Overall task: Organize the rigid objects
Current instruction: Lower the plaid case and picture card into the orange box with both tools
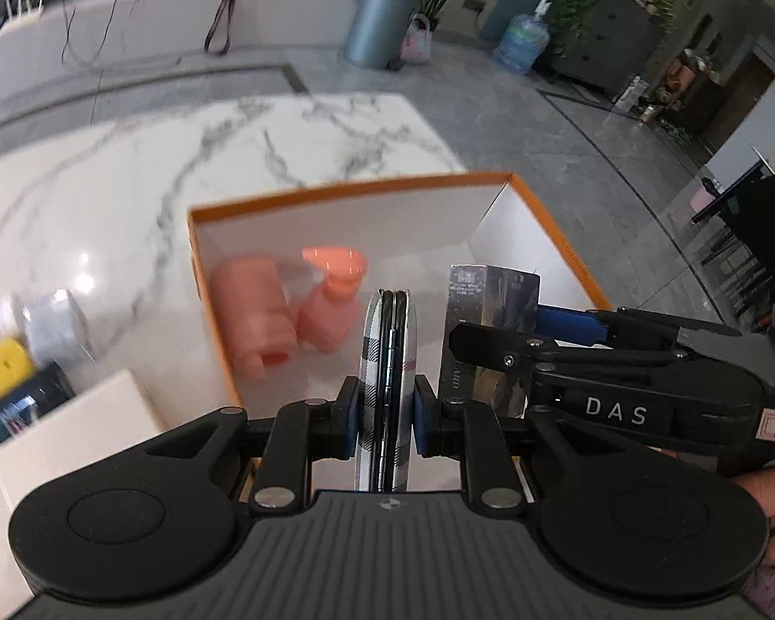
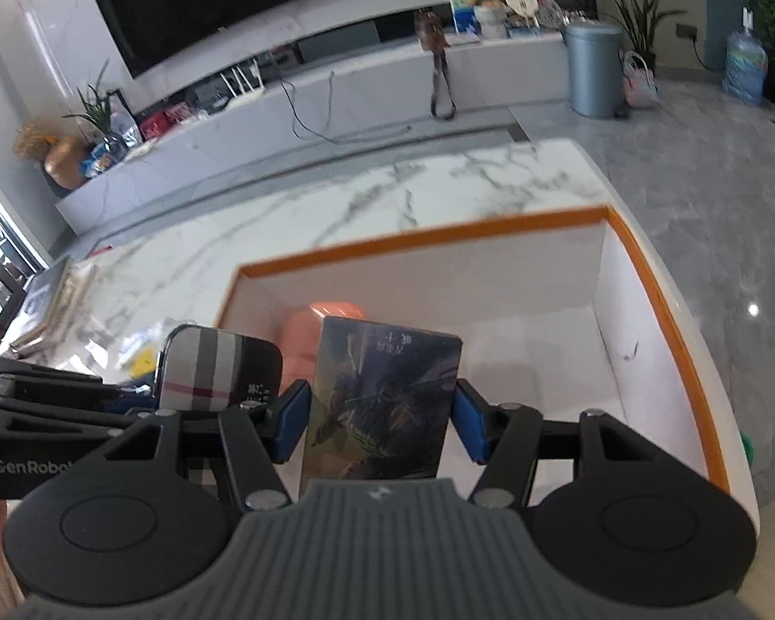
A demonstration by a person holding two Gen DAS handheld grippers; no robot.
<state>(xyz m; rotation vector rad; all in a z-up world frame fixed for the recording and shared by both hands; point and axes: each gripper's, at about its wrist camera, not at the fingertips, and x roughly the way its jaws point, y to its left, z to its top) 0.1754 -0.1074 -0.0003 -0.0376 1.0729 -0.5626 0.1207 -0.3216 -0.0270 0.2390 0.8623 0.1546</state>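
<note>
My left gripper [image 1: 386, 416] is shut on a thin plaid-patterned case [image 1: 386, 361], held on edge over the near side of an orange-rimmed white box [image 1: 336, 188]. My right gripper [image 2: 380, 413] is shut on a dark shiny card box [image 2: 382, 408], held upright over the same orange-rimmed box [image 2: 661, 289]. The card box [image 1: 491, 320] and right gripper show at the right of the left wrist view. The plaid case [image 2: 217, 367] shows at the left of the right wrist view. Two pink bottles [image 1: 284, 310] lie inside the box at its left.
The box sits on a white marble table [image 1: 181, 165]. Left of it are a white flat box [image 1: 77, 429], a yellow object [image 1: 5, 367], a white roll [image 1: 57, 325] and a dark package [image 1: 20, 408]. The table's right edge [image 2: 646, 237] is close to the box.
</note>
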